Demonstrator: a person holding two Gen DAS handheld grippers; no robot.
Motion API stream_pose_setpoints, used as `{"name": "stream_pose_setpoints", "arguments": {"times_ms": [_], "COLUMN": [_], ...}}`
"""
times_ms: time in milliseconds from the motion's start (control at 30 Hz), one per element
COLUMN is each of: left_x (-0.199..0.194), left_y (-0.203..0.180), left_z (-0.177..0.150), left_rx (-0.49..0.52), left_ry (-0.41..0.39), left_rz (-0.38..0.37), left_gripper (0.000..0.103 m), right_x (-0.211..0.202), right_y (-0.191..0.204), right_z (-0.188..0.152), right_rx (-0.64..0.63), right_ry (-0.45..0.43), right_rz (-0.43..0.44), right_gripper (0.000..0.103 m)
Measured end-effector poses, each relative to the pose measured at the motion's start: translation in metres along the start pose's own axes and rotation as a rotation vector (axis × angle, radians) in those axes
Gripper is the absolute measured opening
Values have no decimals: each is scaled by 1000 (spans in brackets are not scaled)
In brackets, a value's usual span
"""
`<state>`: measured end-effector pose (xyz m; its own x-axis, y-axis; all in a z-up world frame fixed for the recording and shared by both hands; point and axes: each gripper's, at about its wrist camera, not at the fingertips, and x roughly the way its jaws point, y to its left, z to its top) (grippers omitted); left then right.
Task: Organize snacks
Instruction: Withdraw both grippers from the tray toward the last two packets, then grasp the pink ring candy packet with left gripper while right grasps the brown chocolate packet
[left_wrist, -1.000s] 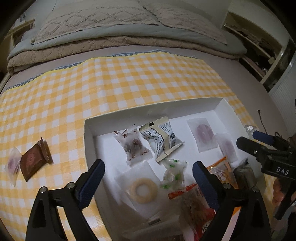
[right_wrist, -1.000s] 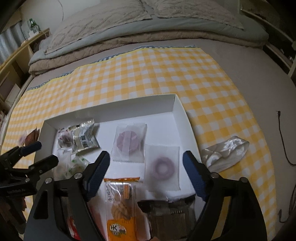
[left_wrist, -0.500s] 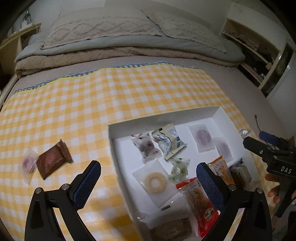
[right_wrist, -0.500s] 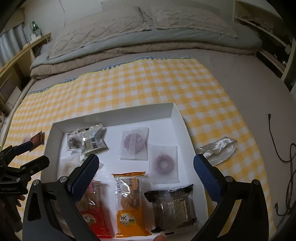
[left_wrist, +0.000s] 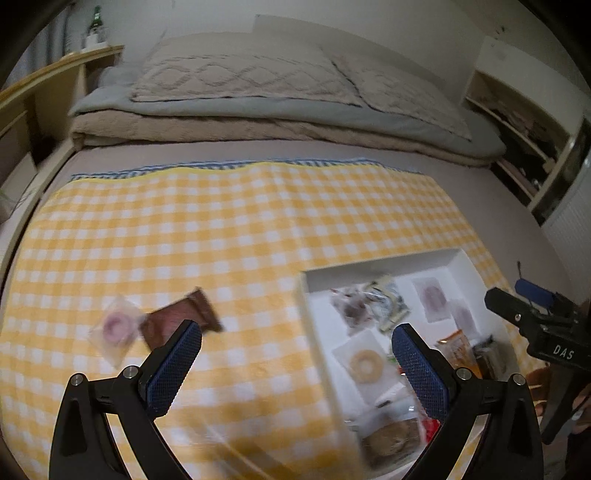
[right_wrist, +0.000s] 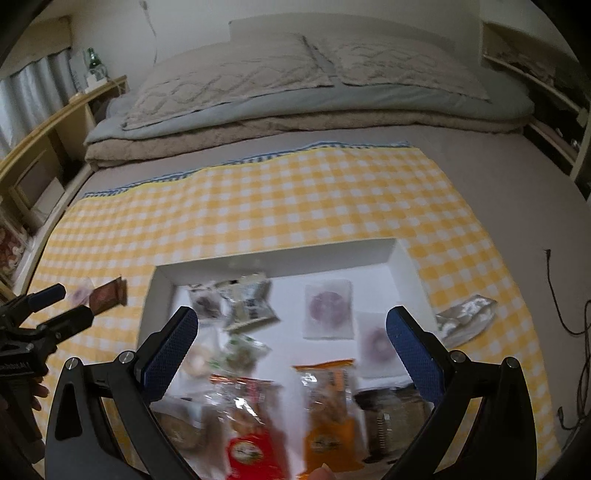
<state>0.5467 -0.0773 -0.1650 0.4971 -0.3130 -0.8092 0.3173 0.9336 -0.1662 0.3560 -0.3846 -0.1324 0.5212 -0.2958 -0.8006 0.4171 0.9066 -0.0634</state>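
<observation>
left gripper (left_wrist: 295, 347), wide open and empty, faces brown packet (left_wrist: 181, 319) left of white tray (left_wrist: 314, 332); right gripper (right_wrist: 291, 332) likewise; pickup next.

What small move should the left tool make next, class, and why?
Probably ease the left tool leftward and down over the brown packet. Its jaws are open and empty, and that packet, with the pink ring snack beside it, lies on the checked cloth outside the white tray.

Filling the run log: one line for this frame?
left gripper: open, empty | right gripper: open, empty, over white tray | outside tray: brown packet, pink donut packet
</observation>
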Motion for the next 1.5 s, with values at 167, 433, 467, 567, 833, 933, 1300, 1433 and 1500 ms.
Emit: {"name": "stream_pose_setpoints", "arguments": {"times_ms": [167, 433, 467, 567, 833, 933, 1300, 1433, 1500], "left_x": [-14, -31, -33, -34, -22, -9, 35, 48, 53], "left_y": [34, 88, 98, 118, 156, 165, 203, 215, 219], "left_z": [0, 0, -1, -1, -6, -5, -6, -5, -5], "left_rx": [-51, -136, -152, -190, -246, -249, -255, -264, -268], "left_ry": [-12, -26, -26, -27, -14, -6, 24, 30, 27], "left_rz": [33, 101, 108, 128, 163, 155, 131, 111, 101], "left_gripper": [103, 103, 103, 103, 102, 100, 75, 73, 73], "right_x": [7, 22, 25, 31, 50, 57, 137, 166, 174], "right_y": [28, 74, 82, 101, 145, 164, 228, 244, 247], "right_z": [4, 9, 10, 10, 10, 11, -8, -27, -30], "right_rx": [-12, -37, -44, -61, -106, -142, -72, -70, -70], "right_ry": [-4, 6, 6, 11, 64, 76, 289, 389, 378], "right_rz": [14, 43, 49, 72, 145, 184, 291, 315, 314], "right_gripper": [103, 103, 103, 103, 103, 103, 62, 51, 51]}}
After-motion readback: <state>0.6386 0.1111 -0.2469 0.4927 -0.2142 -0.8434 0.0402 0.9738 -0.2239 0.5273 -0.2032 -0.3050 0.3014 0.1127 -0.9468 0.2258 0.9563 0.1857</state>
